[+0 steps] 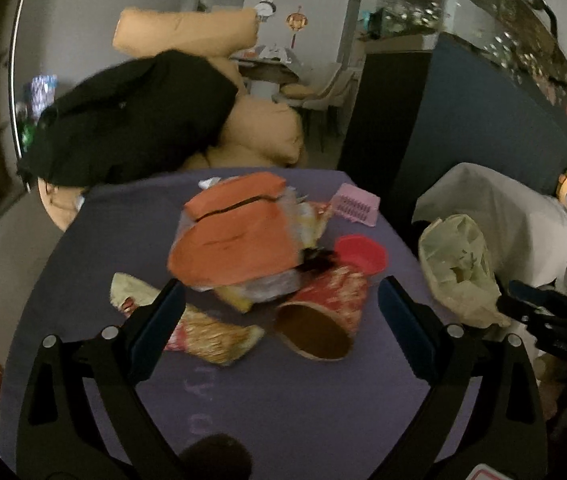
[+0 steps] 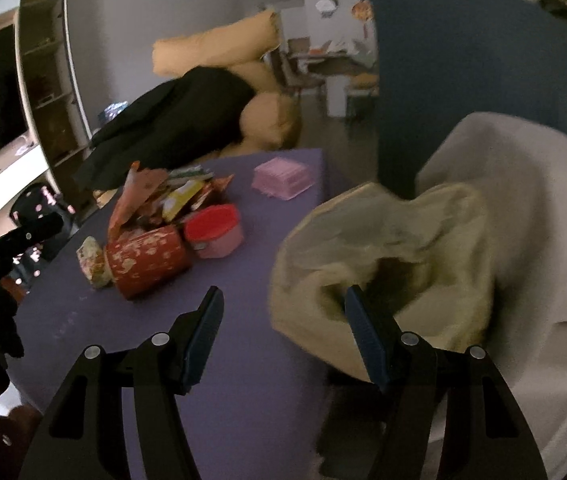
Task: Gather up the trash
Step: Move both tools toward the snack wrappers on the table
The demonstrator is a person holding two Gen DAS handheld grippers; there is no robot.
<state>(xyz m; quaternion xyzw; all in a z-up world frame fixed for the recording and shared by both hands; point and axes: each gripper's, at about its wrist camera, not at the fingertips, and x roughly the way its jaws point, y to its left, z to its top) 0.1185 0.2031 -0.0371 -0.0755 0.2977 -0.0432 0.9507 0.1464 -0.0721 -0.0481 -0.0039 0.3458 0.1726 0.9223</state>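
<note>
A heap of trash lies on the purple table [image 1: 283, 392]: an orange wrapper [image 1: 235, 236] on top, a red patterned paper cup [image 1: 323, 312] on its side, a yellow-red snack wrapper [image 1: 207, 332] and a red-lidded tub [image 1: 361, 252]. My left gripper [image 1: 279, 296] is open, its fingers either side of the cup and wrappers, touching nothing. My right gripper [image 2: 279, 308] is open and empty; its right finger [image 2: 363, 336] is at the mouth of a pale yellow-green plastic bag [image 2: 395, 232] at the table's right edge. The cup [image 2: 147, 264] and tub [image 2: 213, 232] also show in the right wrist view.
A pink box [image 2: 283, 178] sits at the table's far side. A black garment [image 1: 131, 120] over tan cushions [image 1: 259, 132] lies behind the table. A grey covered seat [image 2: 523, 208] is to the right, a dark blue partition [image 1: 483, 120] beyond.
</note>
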